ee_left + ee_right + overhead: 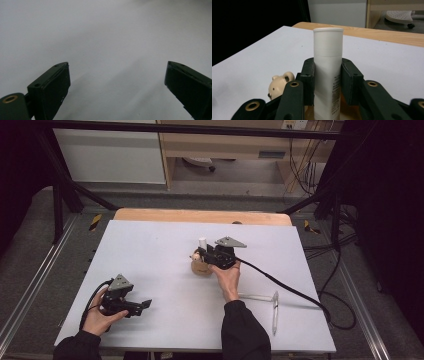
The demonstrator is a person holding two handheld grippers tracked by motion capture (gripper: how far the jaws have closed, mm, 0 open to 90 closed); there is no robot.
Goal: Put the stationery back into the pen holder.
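A white cylindrical tube [328, 72] with a cap stands upright between the jaws of my right gripper [327, 80], which is shut on it. In the high view the tube [202, 242] rises above a tan bear-shaped holder [199, 266] near the table's middle, with the right gripper [206, 254] beside it. A small cream bear head [278, 85] shows left of the jaws. My left gripper [146, 304] rests low at the front left, jaws wide apart over bare white tabletop [110, 37], holding nothing.
A clear plastic rod piece [274, 307] lies on the white table [150, 250] at the front right. A black cable [290, 290] trails from the right gripper off the right edge. A wooden strip [200, 215] borders the far edge.
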